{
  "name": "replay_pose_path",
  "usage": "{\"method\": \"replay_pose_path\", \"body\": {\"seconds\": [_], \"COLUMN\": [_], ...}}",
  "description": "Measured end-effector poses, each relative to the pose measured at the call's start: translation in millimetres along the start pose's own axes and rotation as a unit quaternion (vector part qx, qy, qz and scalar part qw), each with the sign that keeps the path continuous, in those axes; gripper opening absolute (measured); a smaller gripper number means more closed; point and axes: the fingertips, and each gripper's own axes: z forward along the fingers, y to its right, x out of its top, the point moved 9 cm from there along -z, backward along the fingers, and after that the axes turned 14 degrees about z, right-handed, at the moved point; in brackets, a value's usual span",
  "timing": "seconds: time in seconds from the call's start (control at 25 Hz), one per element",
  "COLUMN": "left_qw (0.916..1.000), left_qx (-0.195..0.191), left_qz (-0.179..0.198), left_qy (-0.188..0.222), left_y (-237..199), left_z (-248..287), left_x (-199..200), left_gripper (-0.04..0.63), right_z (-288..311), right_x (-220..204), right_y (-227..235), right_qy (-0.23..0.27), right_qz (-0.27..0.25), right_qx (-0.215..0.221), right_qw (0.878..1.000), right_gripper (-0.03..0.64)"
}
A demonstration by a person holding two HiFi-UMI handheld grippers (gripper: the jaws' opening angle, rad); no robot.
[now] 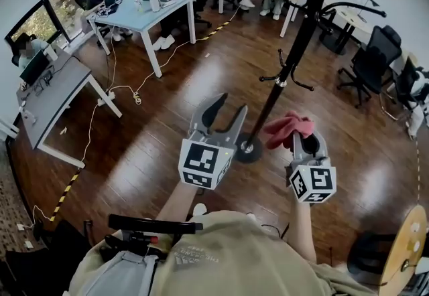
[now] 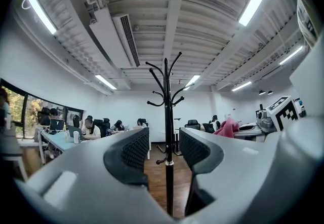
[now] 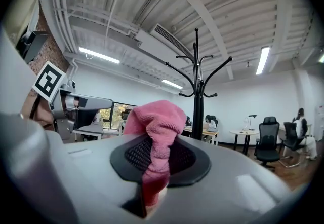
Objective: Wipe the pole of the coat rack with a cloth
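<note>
Fingers [image 2: 134,149] of the left gripper [image 2: 164,154]: standing apart and gripping nothing; the pole is showing through the gap, but well beyond them.
Fingers [image 3: 188,159] of the right gripper [image 3: 159,159]: pressing together on a pink cloth [image 3: 154,126], which is bulging out above them.
Floor [image 1: 167,120]: dark wood, carrying the coat rack just ahead of the person, between the two grippers as I am seeing it.
Coat rack [image 1: 295,53]: standing upright on a round base [image 1: 248,149], with curved hooks [image 2: 164,78] spreading upward at the top.
Pole [image 2: 165,121]: running straight up and down, long axis vertical, thin, black and smooth; I am guessing it is stiff but that the rack could be rocking on its base if pushed sideways, so the free gripper would be best steadying it low down.
Cloth position: hanging near the pole's lower part, apparently not touching it.
Cloth direction: the bunched end is pointing out past the fingertips, the tail trailing back between the fingers.
Cloth handling: looking soft, light and limp, likely wrapping round the pole easily; the grip is sitting mid-fold, leaving a loose wad for rubbing.
</note>
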Motion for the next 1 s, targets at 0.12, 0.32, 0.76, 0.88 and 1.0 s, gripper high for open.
{"method": "replay_pose_path", "body": {"seconds": [0.12,0.32,0.76,0.88,1.0], "left_qw": [1.0,0.9999,0.9993,0.9992,0.999], "left_qx": [0.0,-0.012,-0.032,-0.032,-0.037], "left_qz": [0.001,0.007,0.01,0.012,0.011], "left_qy": [-0.003,-0.005,-0.019,-0.021,-0.021], "left_y": [14.6,33.7,32.5,54.9,80.8], "left_z": [8.4,23.1,16.0,29.8,46.6], "left_x": [-1.6,2.9,1.5,-1.2,-0.2], "left_gripper": [0.179,0.179,0.179,0.179,0.179], "right_z": [-7.8,-13.1,-23.3,-32.2,-42.2], "right_x": [0.7,4.3,1.9,-2.9,-3.7], "right_y": [13.9,30.5,22.2,45.8,74.4], "right_qy": [0.002,0.0,0.009,0.005,0.004], "right_qz": [0.0,-0.003,0.003,0.006,0.008], "right_qx": [-0.005,-0.013,-0.035,-0.037,-0.042], "right_qw": [1.0,1.0,0.999,0.999,0.999], "right_gripper": [0.052,0.052,0.052,0.052,0.052]}}
